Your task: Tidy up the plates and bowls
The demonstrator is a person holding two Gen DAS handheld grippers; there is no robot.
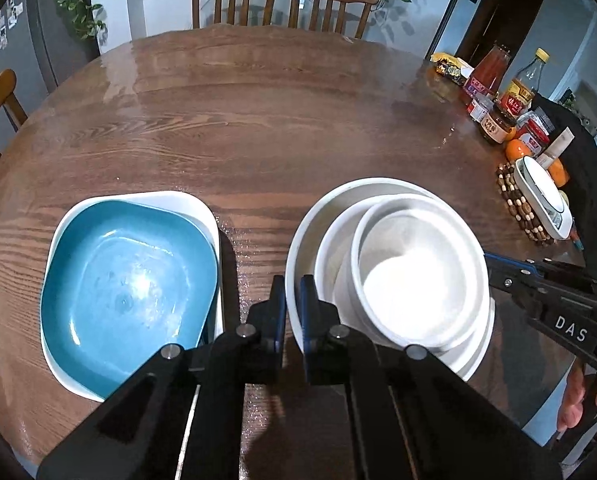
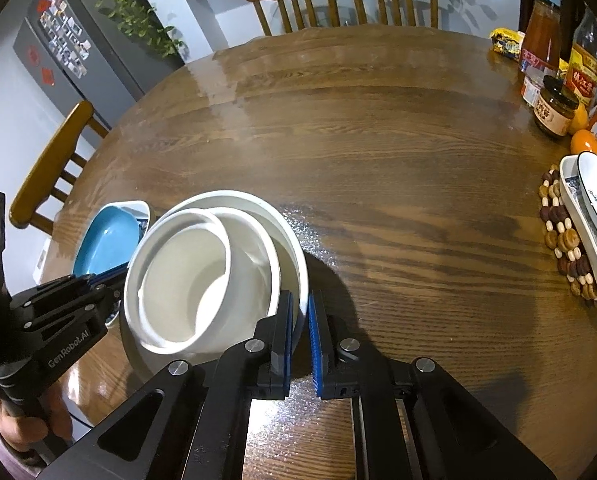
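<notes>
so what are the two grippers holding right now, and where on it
Both grip the large white bowl by its rim: the left gripper on its left edge, the right gripper on its right edge.

Round brown wood-grain table [image 1: 238, 128] with a glossy top. Two wooden slat-back chairs [image 1: 282, 0] at its far edge; a third wooden chair [image 2: 50, 168] at the left. Grey refrigerator [image 2: 70, 48] bearing photo magnets, trailing green plant [image 2: 130, 4] above it. Right edge: red-sauce bottle [image 1: 488, 72], yellow-capped bottle [image 1: 524, 84], dark-lidded jar [image 2: 554, 108], oranges [image 1: 516, 150], beaded wooden trivet [image 2: 566, 240].
</notes>
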